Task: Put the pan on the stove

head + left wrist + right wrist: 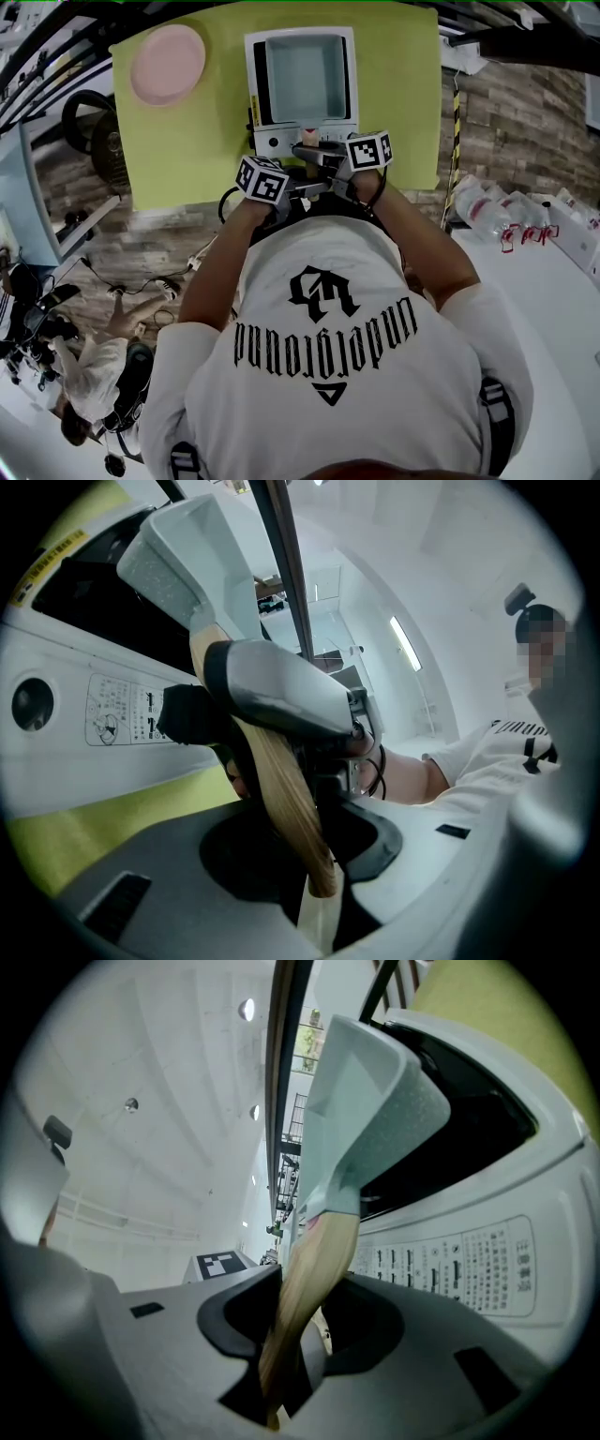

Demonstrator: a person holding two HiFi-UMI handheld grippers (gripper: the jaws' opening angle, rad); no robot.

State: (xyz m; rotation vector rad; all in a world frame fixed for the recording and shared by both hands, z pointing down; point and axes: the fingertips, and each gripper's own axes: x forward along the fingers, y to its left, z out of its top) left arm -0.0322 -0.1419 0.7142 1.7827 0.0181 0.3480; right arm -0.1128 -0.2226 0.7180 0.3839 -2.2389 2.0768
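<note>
Left claw (302, 855) and right claw (286, 1354) both pinch the wooden handle (281, 789); pan (305, 77) extends straight ahead, tilted above the stove (281, 141).

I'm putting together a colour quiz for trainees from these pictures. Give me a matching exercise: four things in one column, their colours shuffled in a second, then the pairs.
Things:
1. plate
2. table
3. pan handle
4. stove

Colours:
A. light wood
B. white casing
C. pink
D. yellow-green

Pairs: 1-C, 2-D, 3-A, 4-B
</note>
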